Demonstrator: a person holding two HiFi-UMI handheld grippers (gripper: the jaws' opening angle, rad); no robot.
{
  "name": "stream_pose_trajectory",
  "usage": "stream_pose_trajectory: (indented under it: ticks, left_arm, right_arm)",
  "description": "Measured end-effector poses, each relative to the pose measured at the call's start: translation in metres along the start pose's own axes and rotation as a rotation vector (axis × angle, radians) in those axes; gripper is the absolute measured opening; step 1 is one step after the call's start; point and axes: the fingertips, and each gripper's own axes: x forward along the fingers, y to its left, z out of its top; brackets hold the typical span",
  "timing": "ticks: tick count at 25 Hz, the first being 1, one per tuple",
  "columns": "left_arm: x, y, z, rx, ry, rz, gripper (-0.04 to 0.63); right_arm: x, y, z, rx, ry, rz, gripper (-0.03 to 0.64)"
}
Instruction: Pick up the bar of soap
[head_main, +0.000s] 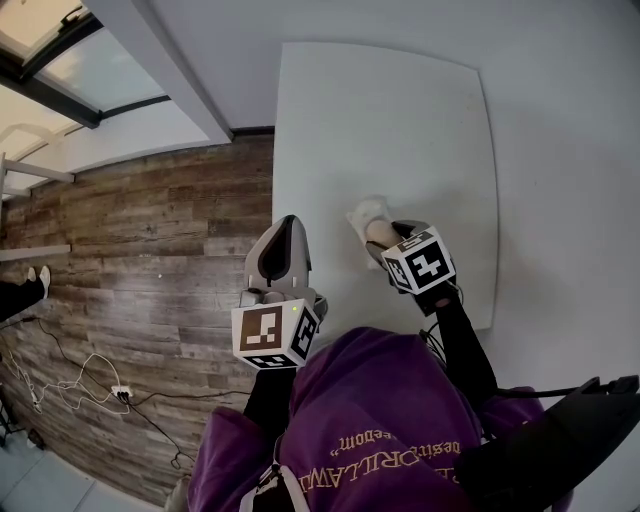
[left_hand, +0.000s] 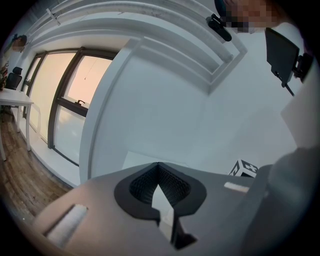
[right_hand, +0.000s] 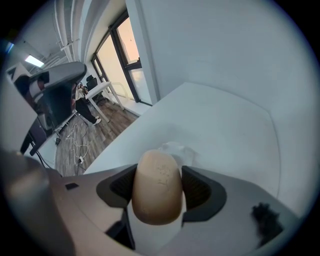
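Observation:
A tan oval bar of soap (right_hand: 157, 187) sits clamped between the jaws of my right gripper (right_hand: 158, 190), lifted above the white table (right_hand: 230, 130). In the head view the soap (head_main: 380, 232) shows just ahead of the right gripper (head_main: 385, 238), next to a crumpled white wrapper (head_main: 366, 213) lying on the table (head_main: 400, 120). The wrapper (right_hand: 175, 149) also peeks out past the soap's far end. My left gripper (head_main: 284, 248) hangs at the table's left edge, over the wood floor, pointing up; its jaws (left_hand: 161, 192) meet with nothing between them.
The table stands against a white wall (head_main: 560, 150). Wood plank floor (head_main: 150, 250) lies to the left, with loose cables (head_main: 90, 385) on it. A window (left_hand: 75, 100) and a desk (left_hand: 12, 100) are further left.

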Motion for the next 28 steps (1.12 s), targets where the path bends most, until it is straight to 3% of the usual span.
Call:
stream_pose_trajectory:
  ticks: [13,14,15,16,19,22,28]
  left_arm:
    - [-0.004,-0.011,0.014,0.033,-0.042,-0.009,0.005]
    - [-0.005,-0.012,0.015,0.036,-0.046,-0.01,0.005]
    - [-0.006,-0.014,0.016,0.038,-0.05,-0.012,0.005]
    - [-0.007,-0.015,0.016,0.04,-0.052,-0.013,0.005]
    - [-0.009,-0.02,0.016,0.041,-0.053,-0.014,0.005]
    - [-0.012,-0.023,0.019,0.045,-0.057,-0.011,0.005]
    - [-0.019,-0.02,0.02,0.057,-0.063,0.005,0.005]
  right_arm:
    - [-0.09,-0.004,0.059,-0.001,-0.318,-0.08,0.28]
    - [-0.1,-0.006,0.065,0.002,-0.356,-0.1,0.273]
    - [-0.108,-0.008,0.069,0.002,-0.387,-0.127,0.2]
    - [-0.112,-0.01,0.071,-0.007,-0.395,-0.149,0.114]
    - [-0.09,-0.009,0.059,-0.038,-0.315,-0.121,0.112]
    - [-0.076,-0.01,0.044,0.003,-0.29,-0.087,0.112]
    - [-0.108,-0.011,0.054,0.05,-0.421,-0.093,0.112]
